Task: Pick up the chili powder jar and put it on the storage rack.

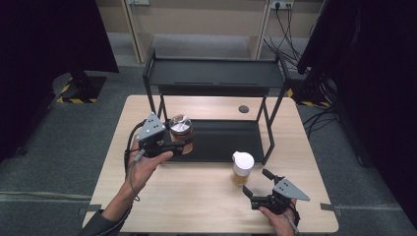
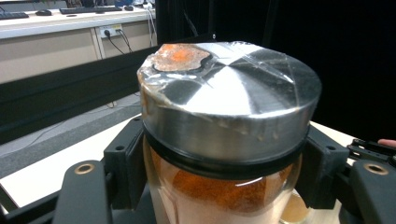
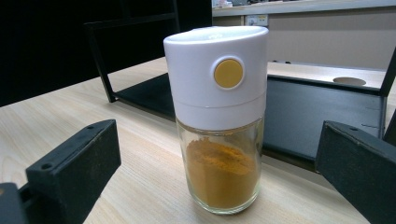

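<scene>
We hold a jar (image 1: 180,129) with a shiny metal lid in our left gripper (image 1: 178,146). Its jaws squeeze the glass from both sides, just under the lid. The jar has orange powder in it and stands straight up, lid on top. It is at the left end of the rack's (image 1: 216,140) low black shelf. We cannot tell if it rests on the shelf or hangs just above it.

A second jar (image 1: 242,167), with a white cap, stands on the table (image 1: 196,196) just in front of the shelf's right end. It holds yellow powder and stands straight up too, cap on top. Our right gripper (image 1: 256,183) is near it, by the table's front edge. Its jaws are wide apart and hold nothing. They point at this jar but do not touch it.

We think both jars belong on the rack. The first one looks nearly done. The second is not picked up yet. The top shelf has nothing on it.
</scene>
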